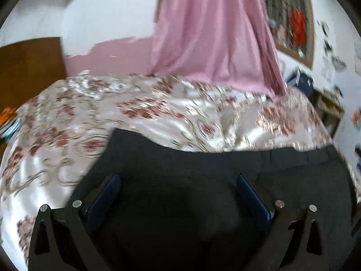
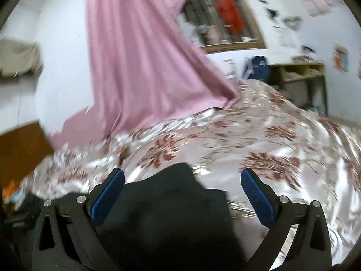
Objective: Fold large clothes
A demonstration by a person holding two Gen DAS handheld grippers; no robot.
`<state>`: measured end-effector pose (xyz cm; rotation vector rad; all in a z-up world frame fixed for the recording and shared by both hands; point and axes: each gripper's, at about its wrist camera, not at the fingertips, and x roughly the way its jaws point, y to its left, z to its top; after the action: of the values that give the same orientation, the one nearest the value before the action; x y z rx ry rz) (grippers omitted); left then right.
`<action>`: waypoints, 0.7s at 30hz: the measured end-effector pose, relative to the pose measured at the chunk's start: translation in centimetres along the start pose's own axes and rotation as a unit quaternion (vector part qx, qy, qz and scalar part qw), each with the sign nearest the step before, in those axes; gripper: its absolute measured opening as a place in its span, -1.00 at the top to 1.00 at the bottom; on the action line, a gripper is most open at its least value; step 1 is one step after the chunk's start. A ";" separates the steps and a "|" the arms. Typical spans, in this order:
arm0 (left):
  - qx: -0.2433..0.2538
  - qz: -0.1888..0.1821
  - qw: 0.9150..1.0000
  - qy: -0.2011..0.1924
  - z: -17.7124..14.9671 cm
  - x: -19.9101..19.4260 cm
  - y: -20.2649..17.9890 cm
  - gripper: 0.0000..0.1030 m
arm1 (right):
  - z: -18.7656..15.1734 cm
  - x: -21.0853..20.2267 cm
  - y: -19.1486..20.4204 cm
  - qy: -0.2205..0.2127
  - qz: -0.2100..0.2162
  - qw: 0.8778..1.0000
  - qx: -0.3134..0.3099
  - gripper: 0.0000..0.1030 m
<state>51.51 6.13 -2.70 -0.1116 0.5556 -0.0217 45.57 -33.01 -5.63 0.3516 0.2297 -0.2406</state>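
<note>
A large black garment (image 1: 203,169) lies on a bed with a shiny floral cover (image 1: 67,124). In the left wrist view my left gripper (image 1: 178,178) is open and hovers over the garment, whose cloth fills the space between the blue pads. In the right wrist view my right gripper (image 2: 182,174) is open above a corner of the same black garment (image 2: 176,203), which ends between its fingers. The floral cover (image 2: 270,135) shows beyond. Both views are blurred by motion.
A pink curtain (image 1: 214,33) hangs down to the far edge of the bed. A wooden headboard (image 1: 27,67) stands at the left. A window with a red item (image 2: 230,18) and a wooden shelf (image 2: 300,72) are at the far right wall.
</note>
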 end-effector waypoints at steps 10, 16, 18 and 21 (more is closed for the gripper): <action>-0.144 0.023 0.989 0.017 -1.7 -4.2 9.2 -1.00 | 0.4 -1.6 -2.4 0.027 -0.007 1.000 -0.006 -0.96; -0.138 -0.027 0.986 0.086 -4.3 -3.2 11.2 -1.00 | -0.7 -0.9 -2.9 0.125 0.035 0.989 -0.065 -0.96; -0.114 -0.031 0.989 0.089 -4.5 -3.2 10.9 -1.00 | -1.2 -0.9 -3.5 0.140 0.037 0.986 -0.080 -0.96; -0.069 -0.038 0.991 0.109 -4.5 -2.9 10.2 -1.00 | -1.7 -0.4 -4.3 0.164 0.039 0.982 -0.084 -0.96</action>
<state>46.57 15.96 -6.07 -0.2666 0.7714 -0.0696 43.76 -36.25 -8.39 0.2304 0.5560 -0.0830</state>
